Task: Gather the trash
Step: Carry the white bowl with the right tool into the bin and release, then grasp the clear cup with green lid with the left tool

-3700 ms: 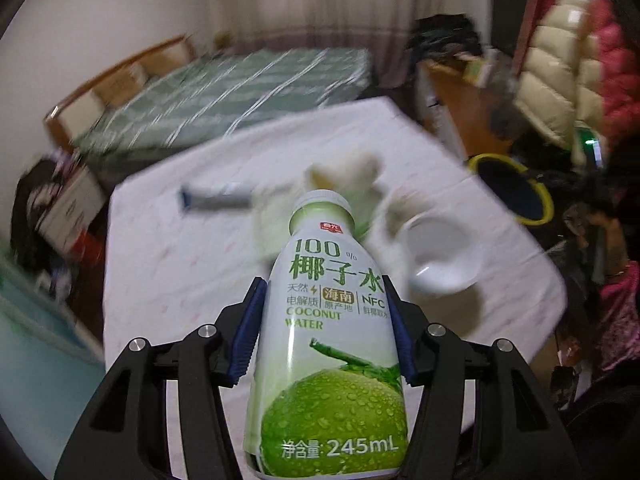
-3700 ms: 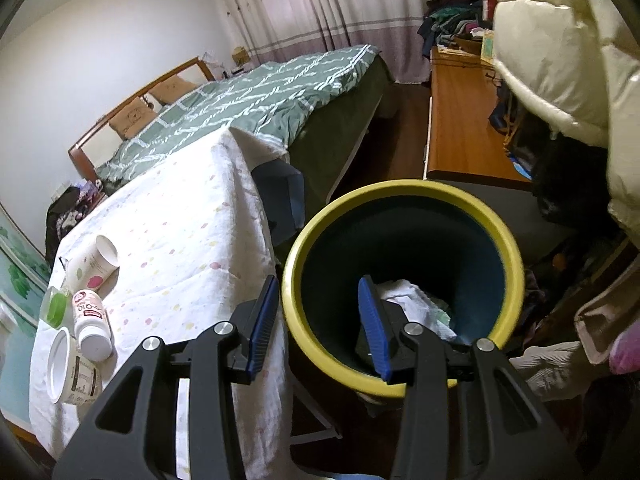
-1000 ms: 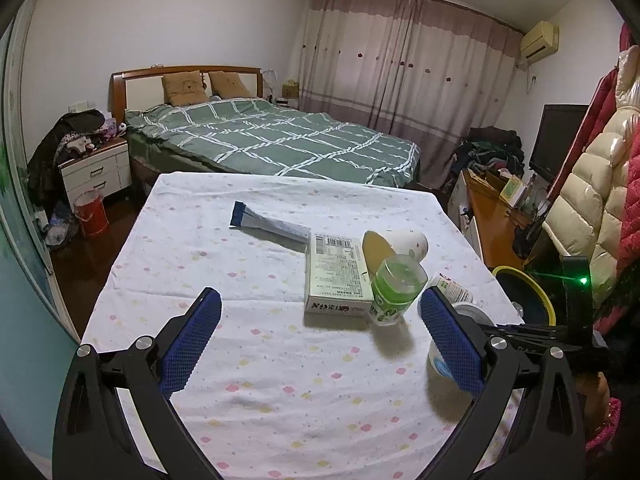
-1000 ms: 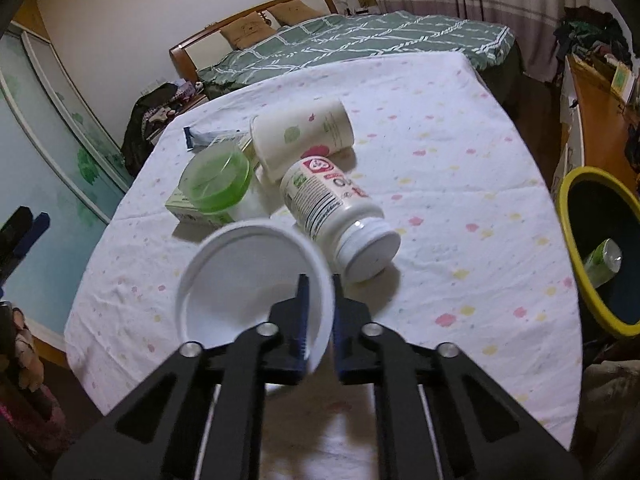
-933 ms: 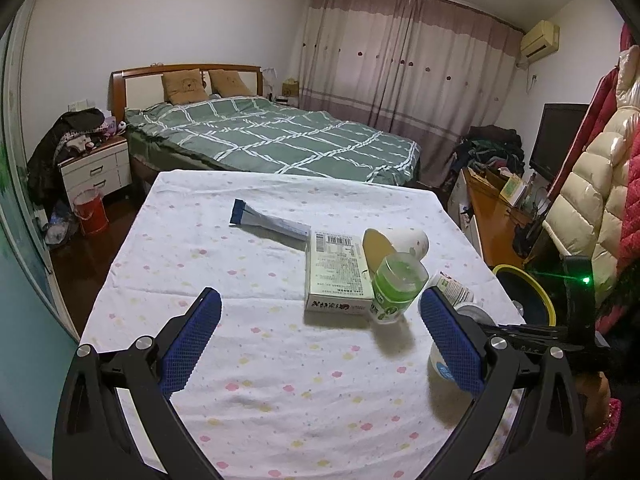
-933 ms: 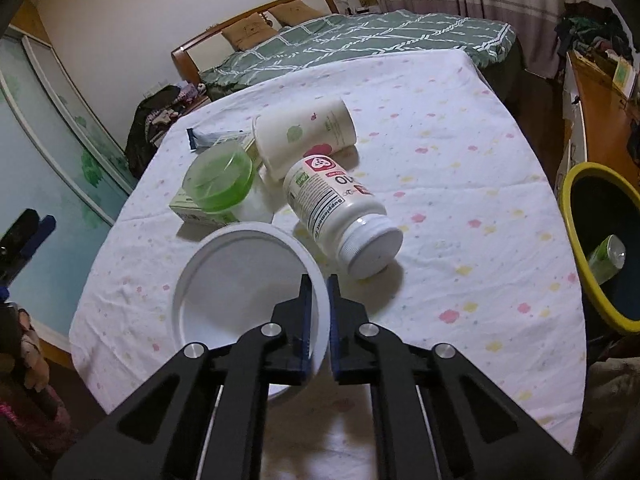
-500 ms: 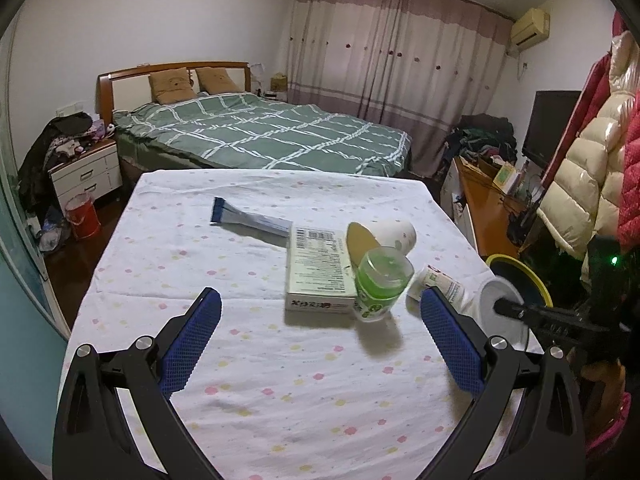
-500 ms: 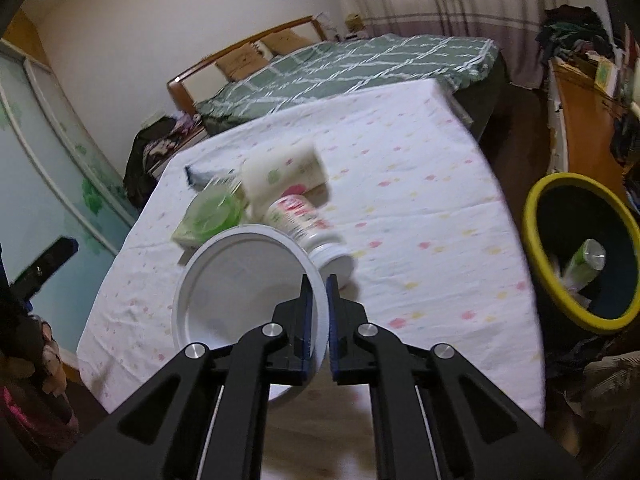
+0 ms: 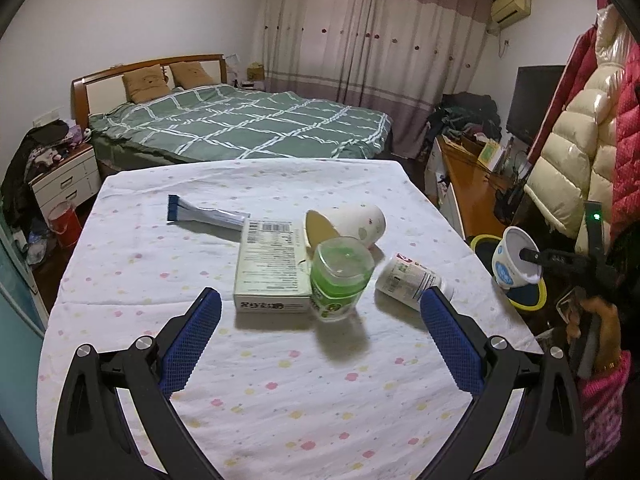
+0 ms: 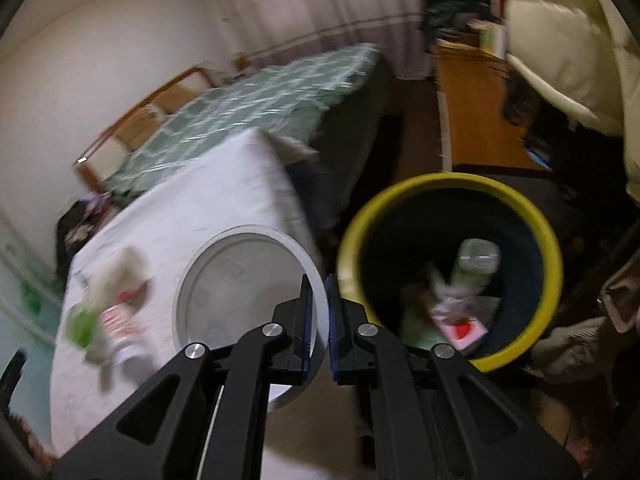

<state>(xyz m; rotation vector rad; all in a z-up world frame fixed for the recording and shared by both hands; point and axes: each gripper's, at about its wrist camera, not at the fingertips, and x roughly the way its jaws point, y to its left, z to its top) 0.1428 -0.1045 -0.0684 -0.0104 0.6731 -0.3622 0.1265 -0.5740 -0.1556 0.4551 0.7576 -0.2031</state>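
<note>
Here a white plastic tub (image 10: 244, 304) is gripped by its rim in the right gripper (image 10: 318, 328), beside a yellow-rimmed bin (image 10: 448, 272).

The right gripper's jaws are closed on the tub's wall, off the table's (image 9: 280, 380) edge. The left gripper (image 9: 320, 340) is held wide open and empty above the tablecloth. A green-lidded cup (image 9: 340, 276), a paper cup (image 9: 348, 226), a carton (image 9: 272, 264), a white bottle (image 9: 412, 278) and a blue-ended sachet (image 9: 204, 214) are seen lying on the table. A coconut-water bottle (image 10: 476, 266) is seen inside the bin.

A yellow rim is seen on the dark bin (image 10: 448, 184); pastel dots are scattered over the white tablecloth (image 9: 280, 392).
</note>
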